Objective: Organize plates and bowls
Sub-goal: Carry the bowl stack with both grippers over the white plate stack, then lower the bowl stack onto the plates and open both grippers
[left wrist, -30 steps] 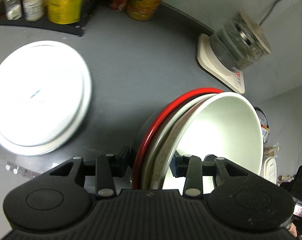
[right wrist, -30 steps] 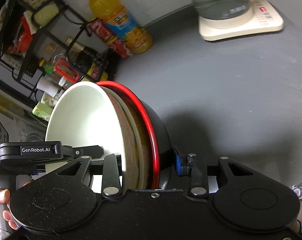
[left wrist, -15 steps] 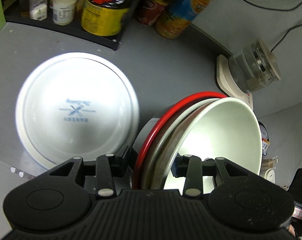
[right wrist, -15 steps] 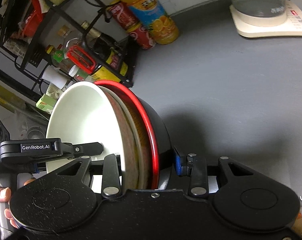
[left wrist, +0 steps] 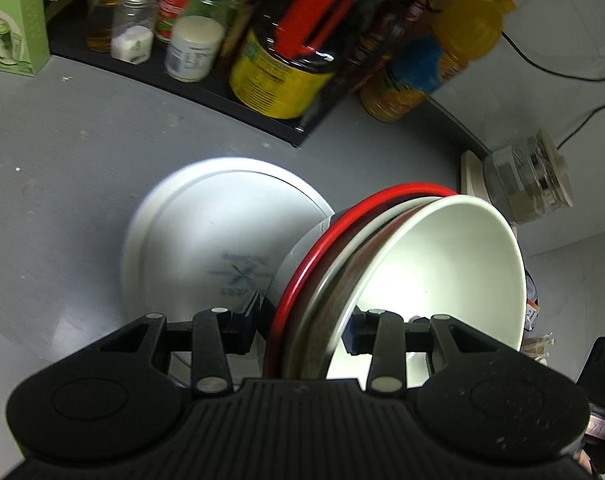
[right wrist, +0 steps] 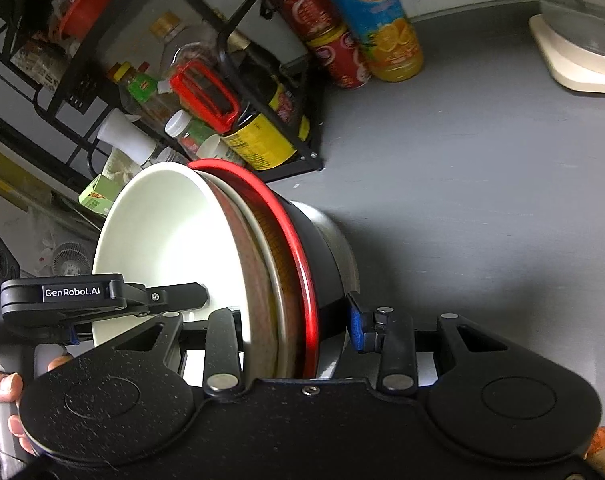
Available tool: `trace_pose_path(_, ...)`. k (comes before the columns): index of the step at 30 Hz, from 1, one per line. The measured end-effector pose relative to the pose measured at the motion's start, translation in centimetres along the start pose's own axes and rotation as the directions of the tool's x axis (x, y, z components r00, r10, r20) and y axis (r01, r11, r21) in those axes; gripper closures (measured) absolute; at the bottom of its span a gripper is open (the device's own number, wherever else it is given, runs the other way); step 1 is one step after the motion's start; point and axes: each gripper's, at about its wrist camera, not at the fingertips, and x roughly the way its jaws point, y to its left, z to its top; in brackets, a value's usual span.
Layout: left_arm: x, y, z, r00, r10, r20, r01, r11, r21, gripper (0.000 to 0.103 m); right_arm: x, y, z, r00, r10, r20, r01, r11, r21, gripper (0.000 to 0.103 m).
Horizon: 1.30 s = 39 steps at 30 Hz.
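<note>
Both grippers clamp one nested stack of bowls point(left wrist: 422, 280) from opposite sides, holding it on edge in the air above a grey counter point(left wrist: 62, 160). The left gripper point(left wrist: 302, 332) has one finger inside the innermost white bowl point(left wrist: 442, 272) and the other against the black outer wall of the red-rimmed bowl point(left wrist: 342, 224). In the right wrist view, the right gripper point(right wrist: 294, 328) grasps the same stack point(right wrist: 262, 264) in the same manner. The bowls between the white and the red-rimmed one show only as thin brown and pale edges, so their number is hard to tell. The lower part of the stack is hidden behind each gripper body.

A white plate point(left wrist: 206, 240) lies upside down on the counter just behind the stack; its near edge is covered by the left gripper and the bowls, and its printed mark is blurred. A rack of bottles point(left wrist: 278, 52) stands behind, motion-smeared. A glass kettle point(left wrist: 526, 184) sits at the right, also blurred.
</note>
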Motion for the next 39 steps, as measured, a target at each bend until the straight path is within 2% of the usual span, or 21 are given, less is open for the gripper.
trace_pose_path(10, 0.3, 4.3, 3.1, 0.999, 0.003, -0.034, -0.002, 1.0, 0.007, 0.064, 3.6, 2.5, 0.3, 0.999, -0.031, -0.022, 0.032, 0.999, 0.032, 0.067)
trace_pose_path(19, 2.1, 6.3, 5.2, 0.996, -0.003, -0.092, 0.006, 1.0, 0.03, 0.064, 5.7, 2.6, 0.0, 0.996, -0.066, -0.055, 0.071, 0.993, 0.093, 0.067)
trace_pose_path(30, 4.5, 6.6, 5.6, 0.986, -0.003, -0.164, 0.013, 0.998, 0.062, 0.064, 6.6, 1.8, -0.6, 0.991, -0.097, -0.093, 0.11, 0.984, 0.142, 0.067)
trace_pose_path(39, 5.2, 7.4, 5.7, 0.985, -0.014, -0.169, 0.02, 0.999, 0.031, 0.064, 7.3, 1.7, -0.7, 0.989, -0.11, -0.097, 0.124, 0.981, 0.151, 0.065)
